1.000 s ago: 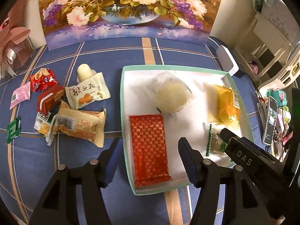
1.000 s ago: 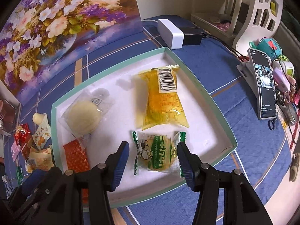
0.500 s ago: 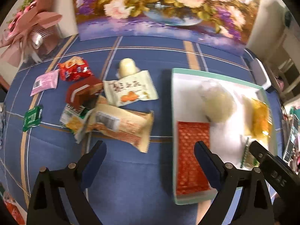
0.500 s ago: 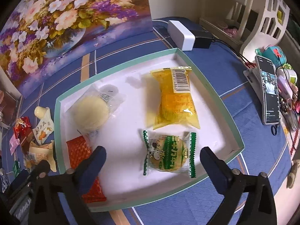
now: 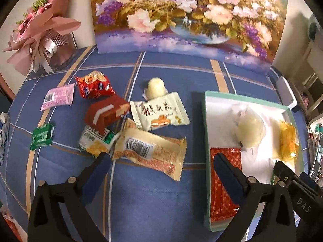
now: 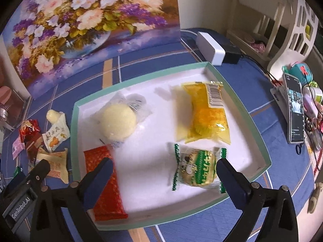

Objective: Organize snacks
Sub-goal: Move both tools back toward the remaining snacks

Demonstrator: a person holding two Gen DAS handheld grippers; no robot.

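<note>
Left wrist: left gripper [image 5: 161, 161] jaws opening, empty; beige snack pack [image 5: 150, 151] at 12 o'clock, loose on cloth.
Right wrist: right gripper [image 6: 163, 168] jaws wide, empty; green-edged cake [image 6: 196, 169] inside tray [image 6: 260, 141], 3 o'clock.

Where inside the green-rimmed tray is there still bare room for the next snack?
The green-rimmed white tray has a bare strip down its middle, between the red patterned packet and the green-and-white wrapped cake. The far edge, behind the round pale bun and yellow wrapped cake, is also free. The near-left and right sides are crowded.
</note>
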